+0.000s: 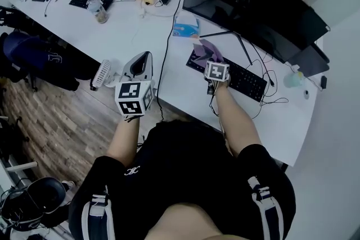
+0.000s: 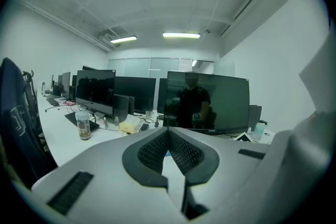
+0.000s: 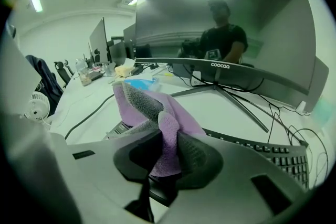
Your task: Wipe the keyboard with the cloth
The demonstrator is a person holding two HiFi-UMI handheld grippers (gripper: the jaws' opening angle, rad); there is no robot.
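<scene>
**Cloth gripped and set at the keyboard's left end; most of the wipe judged outstanding**

The right gripper (image 3: 167, 152) is pinched on the cloth (image 3: 152, 107), a purple and grey piece. Its lower fold is clamped between the two pads, and the rest bunches up and forward beyond the tips. This grip leaves a free wad ahead of the jaws, judged suitable as the wiping face.

In the head view the cloth sits over the left end of the keyboard (image 1: 243, 79), a black board lying on the white desk (image 1: 129, 36) in front of a large curved monitor (image 1: 253, 8). Whether the cloth presses on the keys or sits just above them cannot be told. The keys extending to the right are uncovered. Placement at one end is judged to allow a single sweep along the length.

The left gripper (image 2: 168, 136) has its jaws pressed together with nothing between them. It is held by the desk's near edge, well apart from the keyboard, and points across the room. It is judged idle and clear of the working path.

Risk noted: cables (image 1: 269, 84) run near the keyboard's right end, and nothing braces the board, so a firm sweep could shift it
</scene>
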